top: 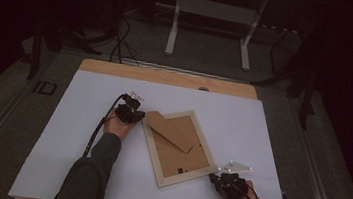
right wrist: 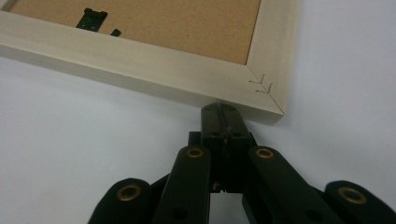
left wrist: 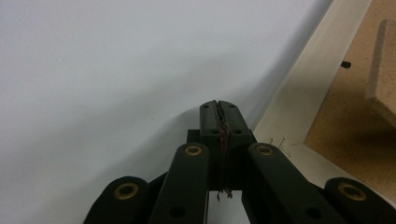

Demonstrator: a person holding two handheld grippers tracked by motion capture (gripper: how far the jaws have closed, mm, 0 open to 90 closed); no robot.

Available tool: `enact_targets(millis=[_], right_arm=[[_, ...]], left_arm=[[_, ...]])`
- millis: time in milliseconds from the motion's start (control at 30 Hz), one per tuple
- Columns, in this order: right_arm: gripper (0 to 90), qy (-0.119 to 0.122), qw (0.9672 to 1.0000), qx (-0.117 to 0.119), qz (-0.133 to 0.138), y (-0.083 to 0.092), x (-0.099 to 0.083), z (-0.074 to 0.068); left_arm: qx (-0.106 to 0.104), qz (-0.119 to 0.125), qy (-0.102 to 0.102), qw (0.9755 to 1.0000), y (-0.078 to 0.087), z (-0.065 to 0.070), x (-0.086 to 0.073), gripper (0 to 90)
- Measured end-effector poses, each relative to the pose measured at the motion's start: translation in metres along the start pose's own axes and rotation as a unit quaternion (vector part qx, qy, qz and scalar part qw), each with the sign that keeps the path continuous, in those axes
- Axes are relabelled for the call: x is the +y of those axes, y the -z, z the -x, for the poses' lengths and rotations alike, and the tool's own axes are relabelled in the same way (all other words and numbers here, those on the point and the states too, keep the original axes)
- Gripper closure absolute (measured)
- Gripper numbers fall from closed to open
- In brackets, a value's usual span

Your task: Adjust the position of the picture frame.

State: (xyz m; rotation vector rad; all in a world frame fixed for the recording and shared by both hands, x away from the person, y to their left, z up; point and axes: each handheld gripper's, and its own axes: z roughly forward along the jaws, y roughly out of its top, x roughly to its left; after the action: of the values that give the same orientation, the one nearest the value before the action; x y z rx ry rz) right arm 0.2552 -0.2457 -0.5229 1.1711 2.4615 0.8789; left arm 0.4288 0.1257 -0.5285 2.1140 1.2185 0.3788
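A pale wooden picture frame (top: 177, 147) is lying face down and askew near the middle of the white table (top: 270, 140), its brown fibreboard back (top: 175, 139) and folded stand showing. The left gripper (top: 138, 117) is resting at the frame's far left corner, the right gripper (top: 214, 177) at its near right corner (right wrist: 268, 100). Both pairs of black jaws are pressing fully together, gripping nothing.
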Motion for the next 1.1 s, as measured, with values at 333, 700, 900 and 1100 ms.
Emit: enact_targets(millis=[333,700,900,1100], right_arm=[[89.7,-0.012,0.9999,0.000,-0.004,0.000,0.002,0.005],[89.7,-0.031,0.9995,0.000,-0.004,-0.005,0.007,0.015],[89.8,-0.036,0.9993,-0.003,-0.005,-0.007,0.010,0.021],[89.8,-0.037,0.9992,-0.009,-0.008,-0.011,0.016,0.024]], left_arm=[[-0.009,0.000,-0.010,0.9999,0.005,0.002,-0.007,90.0],[-0.010,-0.003,-0.036,0.9993,0.015,0.009,-0.017,90.0],[-0.016,-0.006,-0.051,0.9986,0.022,0.012,-0.024,90.0],[-0.021,-0.012,-0.055,0.9982,0.027,0.014,-0.030,90.0]])
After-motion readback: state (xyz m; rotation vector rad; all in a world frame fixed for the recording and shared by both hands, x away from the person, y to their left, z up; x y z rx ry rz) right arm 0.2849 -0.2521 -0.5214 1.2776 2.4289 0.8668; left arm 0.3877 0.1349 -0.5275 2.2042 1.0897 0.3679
